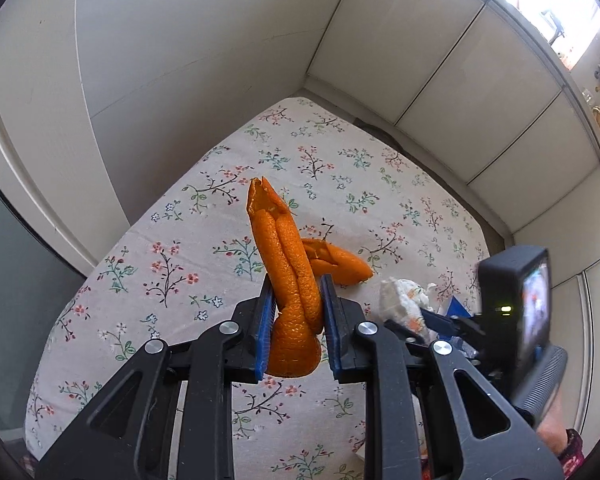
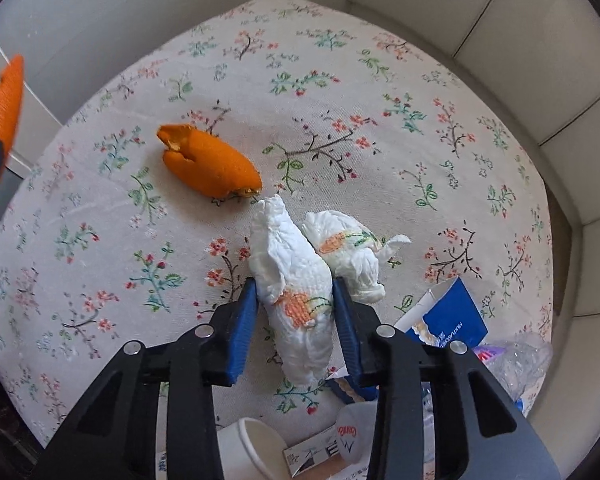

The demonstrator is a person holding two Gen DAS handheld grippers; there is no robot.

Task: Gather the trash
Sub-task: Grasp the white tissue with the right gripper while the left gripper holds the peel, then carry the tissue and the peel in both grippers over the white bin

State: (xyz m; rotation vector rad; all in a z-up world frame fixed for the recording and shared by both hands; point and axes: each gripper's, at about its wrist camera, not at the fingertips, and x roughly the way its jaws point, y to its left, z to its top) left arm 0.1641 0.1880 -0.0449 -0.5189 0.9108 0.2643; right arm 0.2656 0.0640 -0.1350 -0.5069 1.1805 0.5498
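My left hand-held gripper (image 1: 296,300) pinches a long peel (image 1: 288,264), its length pointing away along the fingers. The right hand-held gripper (image 2: 295,300) clamps a napkin (image 2: 292,276) likewise. A loose peel (image 2: 210,162) lies ahead-left on the tabletop (image 2: 380,80), nearer my left.

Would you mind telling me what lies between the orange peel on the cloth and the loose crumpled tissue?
In the right wrist view, the tip of the tissue held by the right gripper stands between peel and loose tissue.
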